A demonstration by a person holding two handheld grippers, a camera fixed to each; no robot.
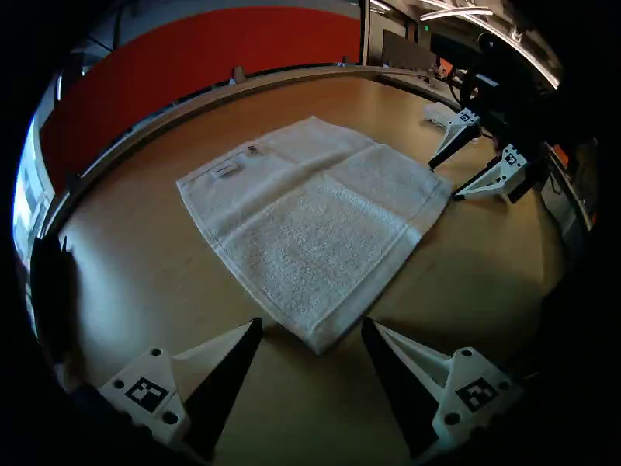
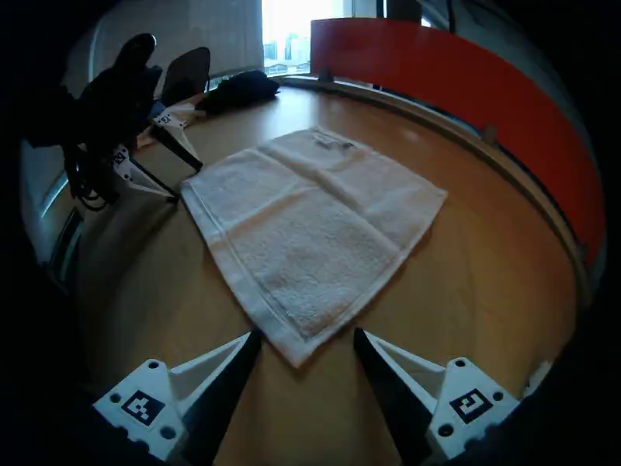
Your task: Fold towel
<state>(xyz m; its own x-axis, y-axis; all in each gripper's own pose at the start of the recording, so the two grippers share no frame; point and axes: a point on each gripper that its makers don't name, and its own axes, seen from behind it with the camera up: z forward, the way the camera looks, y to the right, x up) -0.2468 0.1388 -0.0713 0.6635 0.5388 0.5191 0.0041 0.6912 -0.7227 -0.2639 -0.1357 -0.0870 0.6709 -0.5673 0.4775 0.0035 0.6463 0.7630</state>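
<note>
White towel [image 1: 310, 225] lay flat on the wooden table [image 1: 140, 264], the left gripper [image 1: 310, 335] and right gripper [image 2: 305, 342] each gaping empty astride adjacent towel corners; a clean fold likely required pinching both corners together and lifting evenly.

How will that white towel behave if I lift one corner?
Probably floppy: the towel lies flat and creased on the table, so it should sag and drape. Likely light; its looped pile should grip, not slip.
</note>
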